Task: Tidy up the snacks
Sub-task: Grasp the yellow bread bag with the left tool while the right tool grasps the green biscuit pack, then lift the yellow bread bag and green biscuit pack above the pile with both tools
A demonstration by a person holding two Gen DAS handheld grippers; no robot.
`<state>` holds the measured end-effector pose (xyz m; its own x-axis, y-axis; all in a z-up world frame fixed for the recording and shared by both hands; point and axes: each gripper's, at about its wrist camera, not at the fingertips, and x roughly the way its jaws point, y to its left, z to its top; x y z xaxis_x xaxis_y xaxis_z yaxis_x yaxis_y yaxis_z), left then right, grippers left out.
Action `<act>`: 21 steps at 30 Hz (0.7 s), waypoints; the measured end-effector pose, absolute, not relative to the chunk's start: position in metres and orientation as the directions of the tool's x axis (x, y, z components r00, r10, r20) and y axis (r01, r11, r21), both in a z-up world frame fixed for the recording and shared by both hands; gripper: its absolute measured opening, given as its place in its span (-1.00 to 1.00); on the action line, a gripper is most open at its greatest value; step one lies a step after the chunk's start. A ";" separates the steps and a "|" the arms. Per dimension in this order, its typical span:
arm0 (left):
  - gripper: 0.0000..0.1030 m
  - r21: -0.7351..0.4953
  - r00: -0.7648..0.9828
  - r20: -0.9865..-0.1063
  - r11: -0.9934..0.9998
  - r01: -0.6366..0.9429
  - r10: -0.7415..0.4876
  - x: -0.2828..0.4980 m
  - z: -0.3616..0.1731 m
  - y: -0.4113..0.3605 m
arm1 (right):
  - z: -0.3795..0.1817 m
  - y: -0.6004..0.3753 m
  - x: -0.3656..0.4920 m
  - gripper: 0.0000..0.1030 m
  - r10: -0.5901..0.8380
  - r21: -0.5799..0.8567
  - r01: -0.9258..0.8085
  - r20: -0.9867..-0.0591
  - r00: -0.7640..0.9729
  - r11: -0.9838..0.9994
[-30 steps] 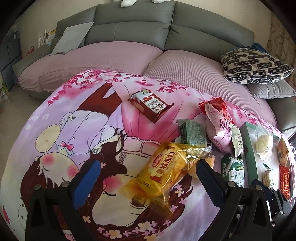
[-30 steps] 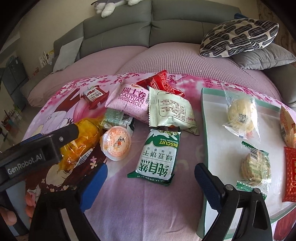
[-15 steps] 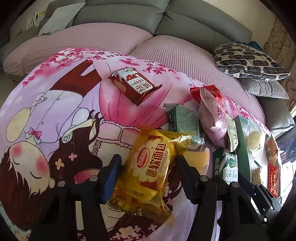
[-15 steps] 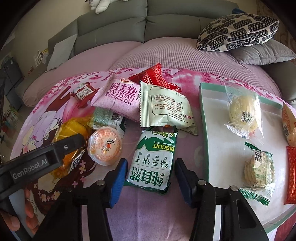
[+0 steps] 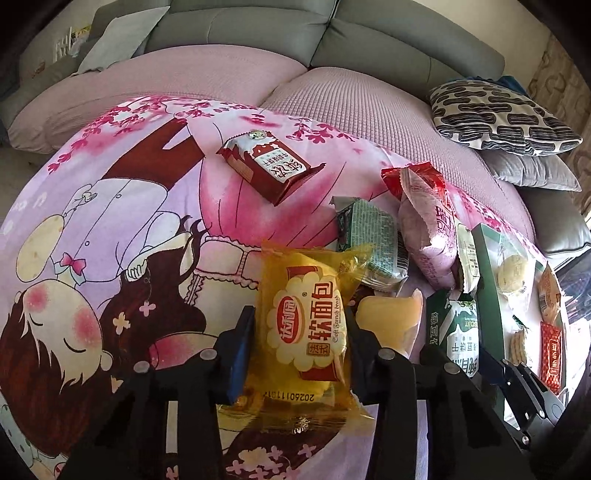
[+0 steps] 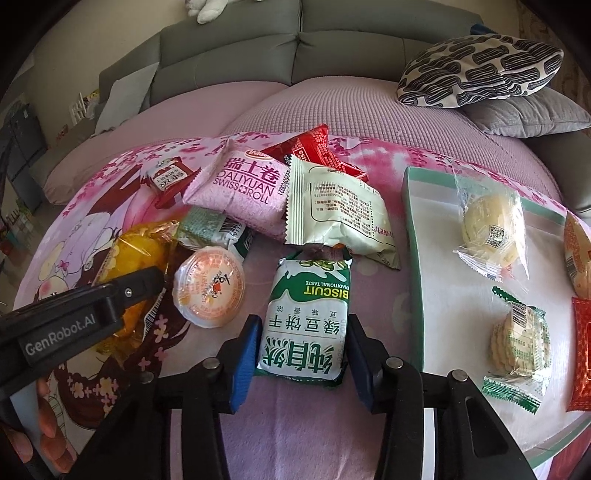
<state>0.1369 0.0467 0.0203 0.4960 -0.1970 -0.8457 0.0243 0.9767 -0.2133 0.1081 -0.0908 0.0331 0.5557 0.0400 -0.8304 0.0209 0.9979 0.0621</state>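
Note:
My left gripper (image 5: 299, 343) is shut on a yellow soft-bread packet (image 5: 306, 325) lying on the pink cartoon blanket (image 5: 110, 229). My right gripper (image 6: 303, 350) is shut on a green-and-white biscuit packet (image 6: 308, 317), also on the blanket. Beside them lie an orange jelly cup (image 6: 208, 291), a pink Swiss roll packet (image 6: 243, 188), a pale green packet (image 6: 336, 210), a red packet (image 6: 314, 147), a small green packet (image 5: 373, 243) and a red-and-white packet (image 5: 269, 168). A green-rimmed tray (image 6: 413, 258) on the right holds several wrapped snacks.
A grey sofa (image 5: 240, 29) with a pink cover runs behind the blanket. A patterned cushion (image 6: 476, 70) and a grey cushion (image 6: 524, 114) lie at the back right. The left gripper's body (image 6: 74, 317) shows in the right wrist view.
Both grippers moved forward and closed: the left onto the yellow bread packet, the right onto the green biscuit packet. A second ago both were wide open.

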 end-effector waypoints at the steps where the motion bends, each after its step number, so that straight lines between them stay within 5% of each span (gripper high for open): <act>1: -0.12 -0.212 0.495 -0.847 0.977 0.022 -0.195 0.137 0.020 0.046 | 0.033 -0.090 0.108 -0.07 0.038 0.059 0.020 -0.830 0.556 0.998; 14: -0.12 -0.194 0.496 -0.852 0.981 0.005 -0.171 0.137 0.022 0.044 | 0.029 -0.082 0.112 -0.07 -0.007 0.004 0.019 -0.829 0.559 1.000; 21: -0.13 -0.168 0.522 -0.841 0.986 -0.006 -0.140 0.134 0.033 0.046 | 0.037 -0.096 0.108 -0.15 0.060 0.086 0.021 -0.825 0.562 0.996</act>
<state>0.1337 0.0459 0.0332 0.5223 -0.1403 -0.8411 -0.0065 0.9857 -0.1685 0.1084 -0.0957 0.0367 0.5617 0.0597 -0.8252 0.0209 0.9960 0.0863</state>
